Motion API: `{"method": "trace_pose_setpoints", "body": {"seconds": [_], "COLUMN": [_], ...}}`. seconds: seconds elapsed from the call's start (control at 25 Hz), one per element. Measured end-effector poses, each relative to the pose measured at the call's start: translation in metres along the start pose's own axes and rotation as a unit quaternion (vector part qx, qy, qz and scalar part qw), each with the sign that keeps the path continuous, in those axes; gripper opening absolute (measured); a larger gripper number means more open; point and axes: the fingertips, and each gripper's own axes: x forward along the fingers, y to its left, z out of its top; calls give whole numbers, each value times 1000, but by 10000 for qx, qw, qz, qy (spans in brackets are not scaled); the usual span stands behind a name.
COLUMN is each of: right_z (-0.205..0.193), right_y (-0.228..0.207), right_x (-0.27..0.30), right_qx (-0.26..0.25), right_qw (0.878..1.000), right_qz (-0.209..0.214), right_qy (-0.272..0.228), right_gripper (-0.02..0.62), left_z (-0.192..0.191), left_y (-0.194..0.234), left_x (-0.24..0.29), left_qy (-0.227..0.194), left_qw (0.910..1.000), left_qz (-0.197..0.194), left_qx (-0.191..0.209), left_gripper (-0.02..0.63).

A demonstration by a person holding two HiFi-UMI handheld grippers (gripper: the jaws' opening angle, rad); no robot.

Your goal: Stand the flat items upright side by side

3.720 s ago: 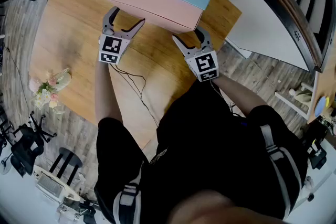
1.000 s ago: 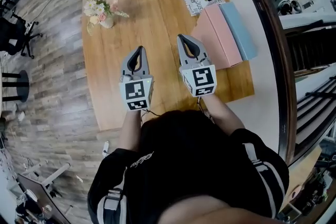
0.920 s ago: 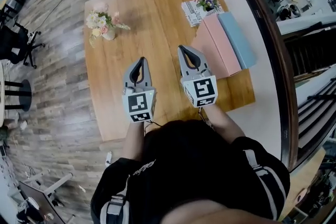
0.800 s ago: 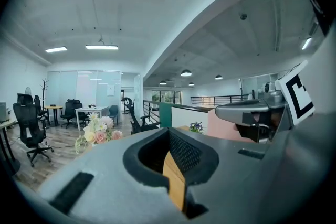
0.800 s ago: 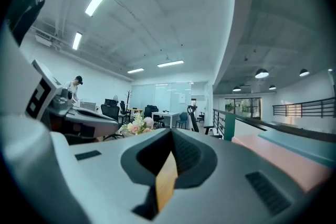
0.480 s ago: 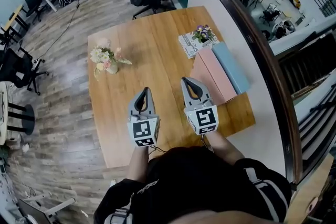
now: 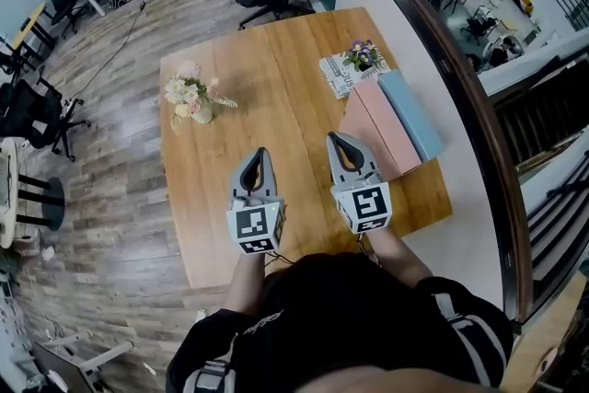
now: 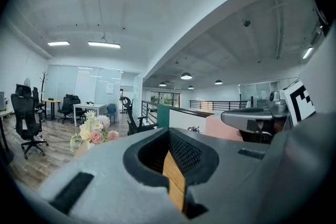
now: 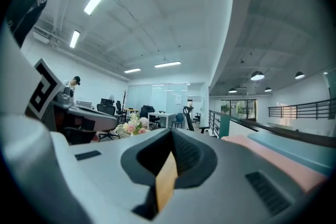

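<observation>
Here, the left gripper (image 7: 257, 154) and right gripper (image 7: 335, 139) hover over the table's (image 7: 276, 60) near edge with jaws pressed together and empty, while the pink box (image 7: 377, 129) and blue box (image 7: 409, 113) sit side by side along its right edge.

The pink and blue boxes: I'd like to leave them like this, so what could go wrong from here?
1. The blue box lies by the right edge of the table; a push from the left could tip it off.
2. The right claw, shut and empty, hovers close to the pink box; a sideways swing could knock it.
3. The purple flowers stand at the boxes' far end; sliding the boxes could topple them.
</observation>
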Motion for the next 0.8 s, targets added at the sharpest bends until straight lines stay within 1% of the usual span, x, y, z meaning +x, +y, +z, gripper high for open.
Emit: {"method": "trace_pose_setpoints", "body": {"seconds": [0.12, 0.32, 0.64, 0.8], "right_z": [2, 1, 0, -2], "right_y": [-3, -1, -4, -4], "right_x": [-1, 0, 3, 3], "right_qx": [-42, -39, -25, -29], "right_qw": [10000, 10000, 10000, 10000], "right_qz": [-61, -5, -15, -15], "right_qy": [-13, 5, 14, 32], "right_gripper": [5, 5, 5, 5], "left_z": [1, -1, 1, -1], "left_y": [2, 2, 5, 2], "left_x": [0, -2, 3, 5], "left_qy": [-33, -19, -33, -20], "left_qw": [10000, 9999, 9999, 9999], "left_qz": [30, 26, 69, 20], "left_qx": [65, 124, 151, 169], "left_gripper": [-2, -2, -2, -2]}}
